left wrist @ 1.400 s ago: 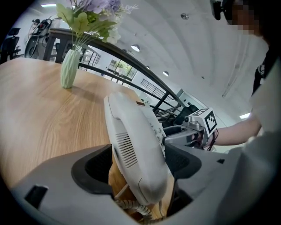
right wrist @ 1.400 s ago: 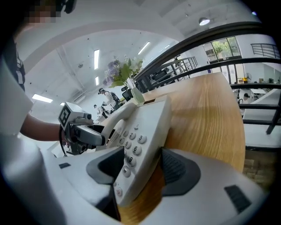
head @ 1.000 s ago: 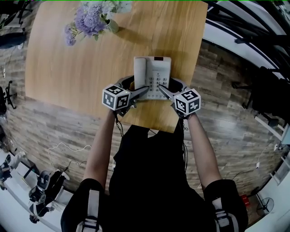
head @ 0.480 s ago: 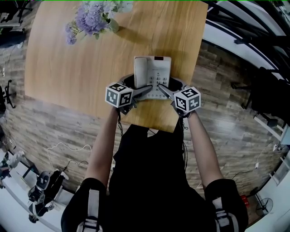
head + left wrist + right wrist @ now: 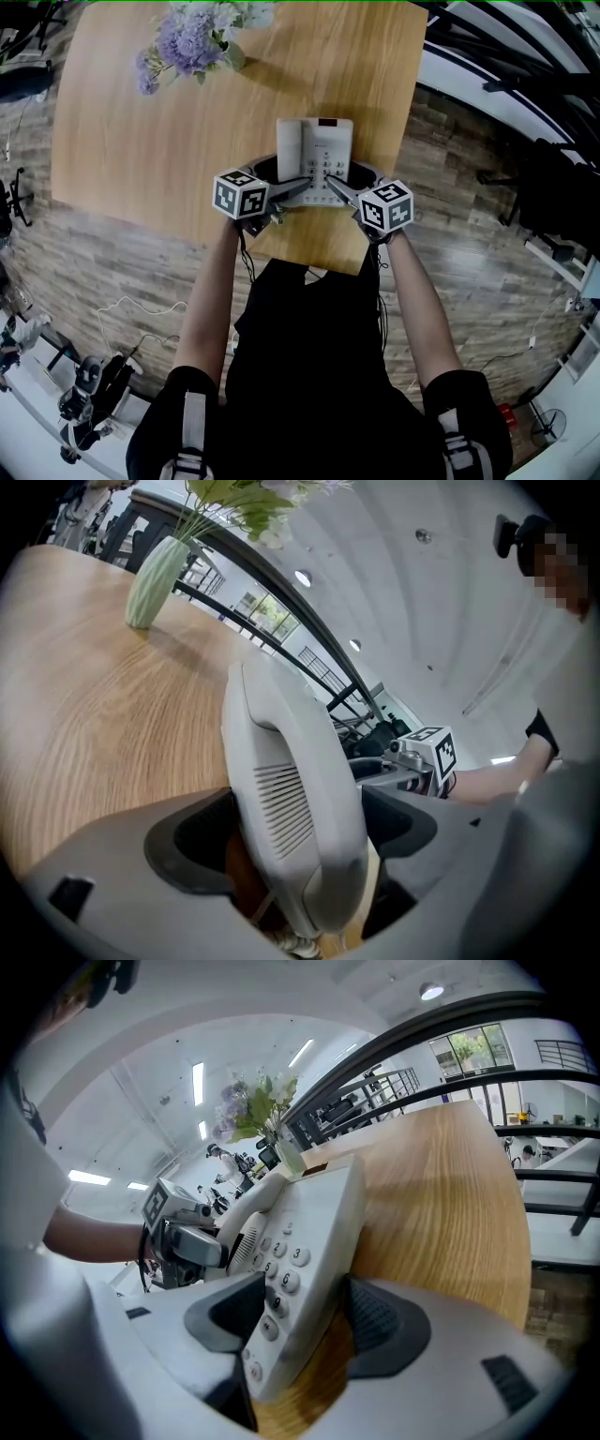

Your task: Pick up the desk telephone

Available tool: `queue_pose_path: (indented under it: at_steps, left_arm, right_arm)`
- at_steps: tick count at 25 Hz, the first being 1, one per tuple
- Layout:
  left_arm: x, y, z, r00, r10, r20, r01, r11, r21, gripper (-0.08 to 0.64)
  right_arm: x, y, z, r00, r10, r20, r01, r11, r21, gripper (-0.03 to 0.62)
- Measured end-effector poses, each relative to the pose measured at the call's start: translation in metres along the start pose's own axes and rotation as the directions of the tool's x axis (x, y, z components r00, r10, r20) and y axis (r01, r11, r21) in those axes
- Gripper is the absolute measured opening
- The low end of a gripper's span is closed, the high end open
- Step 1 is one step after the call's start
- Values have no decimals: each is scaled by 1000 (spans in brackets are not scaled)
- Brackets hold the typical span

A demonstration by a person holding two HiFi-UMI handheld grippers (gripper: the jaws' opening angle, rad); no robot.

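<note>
Your left gripper (image 5: 295,836) has its jaws spread as wide as they go, and the handset (image 5: 281,789) stands upright between the two pads. The pads flank it closely, but no firm press on it shows. Your right gripper (image 5: 305,1321) has its jaws closed on the right edge of the desk telephone (image 5: 315,150), with one pad over the keypad (image 5: 281,1260) and the ribbed pad against the outer side of the body. The telephone rests flat on the desk (image 5: 187,112), near the edge closest to you, with one gripper on each side.

**Just changed:** the left jaws have widened to take in the handset side. This is judged as the left side being prepared for its grip. It must close before you lift, since a lift on the right grip alone would likely tip the body.

**Against the earlier frame:** a second ago the left jaws stood narrower, and the left marker cube (image 5: 240,195) sat slightly nearer the telephone. The telephone itself has not moved, and the right gripper sits as it did.
</note>
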State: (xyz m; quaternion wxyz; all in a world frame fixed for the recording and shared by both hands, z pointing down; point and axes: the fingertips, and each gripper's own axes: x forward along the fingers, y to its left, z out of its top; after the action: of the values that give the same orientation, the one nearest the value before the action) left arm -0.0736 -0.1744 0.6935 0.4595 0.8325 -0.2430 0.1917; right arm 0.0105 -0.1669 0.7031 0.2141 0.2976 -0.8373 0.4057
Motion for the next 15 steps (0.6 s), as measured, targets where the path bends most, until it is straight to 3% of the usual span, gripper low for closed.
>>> queue_pose_path:
  at_steps: [6, 15]
  left_arm:
    - [1, -3, 1, 1000, -9, 5, 9, 1000, 1, 426]
    - [2, 2, 2, 999, 37, 11, -37, 999, 0, 426]
  right_arm:
    - [0, 0, 1, 1000, 0, 0, 0, 1000, -1, 270]
    - [0, -1, 0, 1000, -8, 4, 8, 1000, -10, 270]
